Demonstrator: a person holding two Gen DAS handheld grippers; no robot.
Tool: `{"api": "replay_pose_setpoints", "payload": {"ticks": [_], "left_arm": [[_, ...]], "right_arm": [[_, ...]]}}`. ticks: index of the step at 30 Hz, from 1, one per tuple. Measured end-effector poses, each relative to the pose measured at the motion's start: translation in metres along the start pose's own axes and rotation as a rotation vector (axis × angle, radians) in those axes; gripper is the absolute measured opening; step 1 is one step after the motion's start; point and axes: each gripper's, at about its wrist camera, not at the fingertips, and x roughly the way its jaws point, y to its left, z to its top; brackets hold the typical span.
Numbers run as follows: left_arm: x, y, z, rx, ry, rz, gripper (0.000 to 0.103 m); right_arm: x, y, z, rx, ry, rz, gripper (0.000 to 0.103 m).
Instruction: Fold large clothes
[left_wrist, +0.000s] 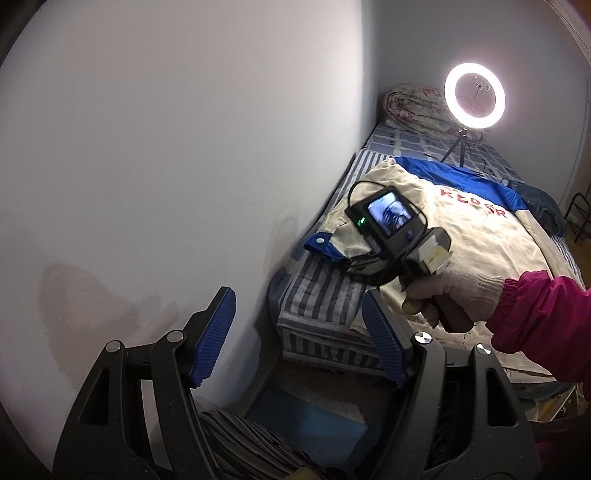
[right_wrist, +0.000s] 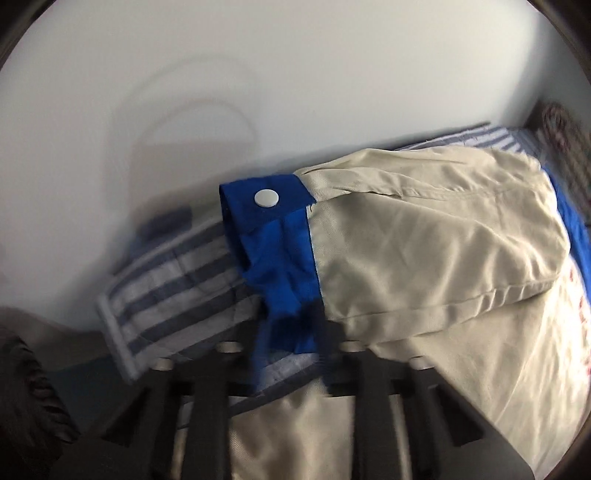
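Note:
A cream jacket (left_wrist: 454, 221) with a blue yoke and red lettering lies spread on the bed. Its sleeve (right_wrist: 424, 251) ends in a blue cuff (right_wrist: 273, 236) with a white snap button. My right gripper (right_wrist: 291, 328) is at the cuff's lower edge; its fingers are motion-blurred and seem to close on the blue fabric. In the left wrist view the right gripper (left_wrist: 360, 267), held by a gloved hand, sits on the sleeve next to the cuff (left_wrist: 323, 247). My left gripper (left_wrist: 295, 339) is open and empty, held in the air off the bed's corner.
The bed (left_wrist: 317, 295) has a blue-and-white striped sheet and stands against a white wall (left_wrist: 166, 147). A lit ring light on a tripod (left_wrist: 474, 96) stands at the far end by a rolled quilt (left_wrist: 413, 107). Dark clothing (left_wrist: 543, 206) lies at the right edge.

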Motion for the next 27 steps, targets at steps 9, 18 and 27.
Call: {"api": "replay_pose_setpoints", "payload": {"ticks": [9,18,27], "left_arm": [[0.024,-0.007,0.015,-0.076,0.031,-0.133,0.07],[0.094,-0.046,0.032,-0.146,0.1,-0.246,0.07],[0.203,-0.036,-0.001,-0.513,0.306,-0.273,0.07]], "right_arm": [[-0.071,-0.048,-0.035,0.199,-0.149,0.054,0.002],[-0.098,-0.106,-0.093,0.375,-0.175,0.118,0.001],[-0.105,-0.136,-0.117,0.447,-0.221,0.16,0.051]]}}
